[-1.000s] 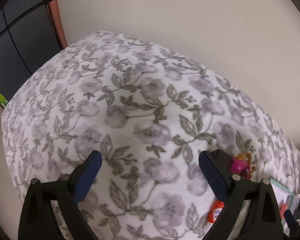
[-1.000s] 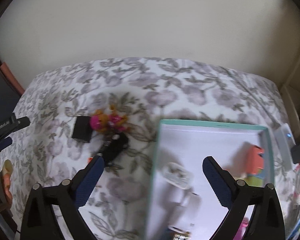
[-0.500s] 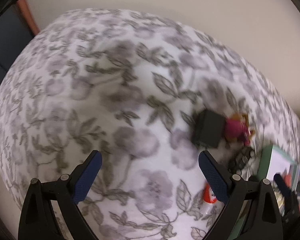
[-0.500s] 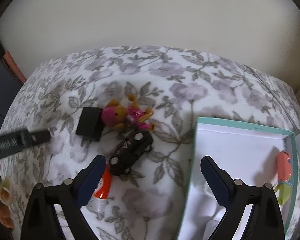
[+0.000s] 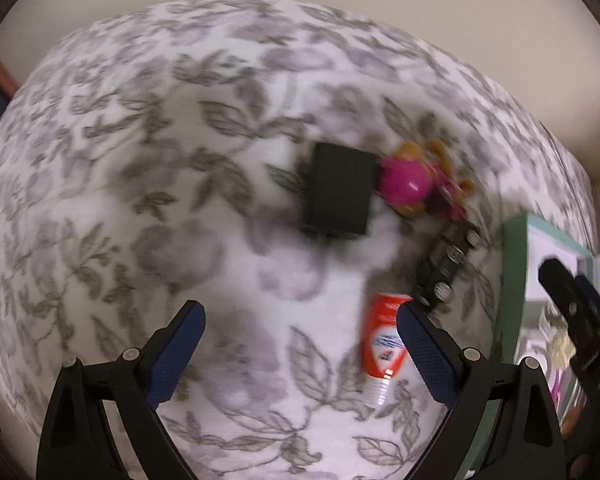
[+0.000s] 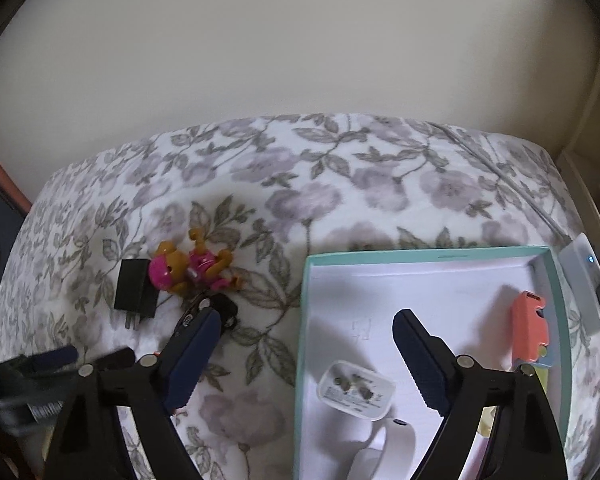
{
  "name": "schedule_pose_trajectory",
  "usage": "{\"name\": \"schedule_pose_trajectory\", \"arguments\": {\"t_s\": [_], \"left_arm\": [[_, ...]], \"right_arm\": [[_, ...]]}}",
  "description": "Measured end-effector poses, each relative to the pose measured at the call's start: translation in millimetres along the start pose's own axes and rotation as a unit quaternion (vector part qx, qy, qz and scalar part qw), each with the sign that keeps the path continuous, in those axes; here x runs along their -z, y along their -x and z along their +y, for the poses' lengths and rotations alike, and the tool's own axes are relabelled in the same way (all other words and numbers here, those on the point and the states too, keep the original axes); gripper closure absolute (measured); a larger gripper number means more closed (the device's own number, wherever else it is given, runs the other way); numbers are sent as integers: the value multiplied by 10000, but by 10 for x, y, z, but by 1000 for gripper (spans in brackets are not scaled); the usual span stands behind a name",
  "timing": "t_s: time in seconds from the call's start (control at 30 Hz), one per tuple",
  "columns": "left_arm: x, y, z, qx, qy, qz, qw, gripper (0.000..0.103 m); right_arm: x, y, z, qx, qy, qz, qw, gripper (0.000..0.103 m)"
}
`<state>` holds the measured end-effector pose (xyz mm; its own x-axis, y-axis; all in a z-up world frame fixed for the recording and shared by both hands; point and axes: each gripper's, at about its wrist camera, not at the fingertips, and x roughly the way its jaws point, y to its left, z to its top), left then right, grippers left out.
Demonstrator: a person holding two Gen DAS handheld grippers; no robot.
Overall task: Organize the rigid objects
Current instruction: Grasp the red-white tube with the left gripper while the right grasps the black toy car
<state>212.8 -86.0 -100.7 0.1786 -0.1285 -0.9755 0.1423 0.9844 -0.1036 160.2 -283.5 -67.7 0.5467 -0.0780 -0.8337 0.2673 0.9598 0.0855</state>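
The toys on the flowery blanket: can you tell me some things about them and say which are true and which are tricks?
1. The black charger lies right beside the pink and brown toy figure. True.
2. The black toy car is inside the teal box. False: it lies on the flowery blanket, outside the box.
3. A white plug lies in the teal box. True.
4. The left gripper is squeezing the red tube. False: its jaws are open and hold nothing; the tube lies on the blanket.
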Motion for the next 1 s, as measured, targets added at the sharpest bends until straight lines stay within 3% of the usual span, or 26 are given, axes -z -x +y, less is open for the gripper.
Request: {"name": "schedule_pose_trajectory", "arguments": {"t_s": [0.07, 0.13, 0.23, 0.47, 0.53, 0.6, 0.8, 1.0], "left_arm": [[17, -32, -77, 27, -138, 57, 9999, 10], [45, -60, -178, 10, -343, 104, 9994, 21], [85, -100, -283, 58, -517, 181, 9985, 30], [164, -110, -437, 219, -705, 243, 9970, 53], [187, -120, -494, 313, -703, 299, 9966, 68], [201, -128, -523, 351, -717, 314, 9963, 73], [193, -121, -567, 250, -640, 237, 9974, 75], [129, -102, -334, 36, -321, 122, 9994, 75]], "right_arm": [[-2, 3, -9, -10, -36, 0, 10000, 13], [-1, -1, -6, -32, -45, 6, 10000, 13], [1, -9, 7, -31, -25, 3, 10000, 13], [0, -46, 65, -51, 23, 16, 10000, 13], [2, -57, 87, -77, 39, 21, 10000, 13], [3, -69, 111, -103, 65, 21, 9999, 14], [17, -119, 162, -215, 84, 64, 9997, 17], [32, -154, 235, -295, 161, 87, 9994, 18]]}}
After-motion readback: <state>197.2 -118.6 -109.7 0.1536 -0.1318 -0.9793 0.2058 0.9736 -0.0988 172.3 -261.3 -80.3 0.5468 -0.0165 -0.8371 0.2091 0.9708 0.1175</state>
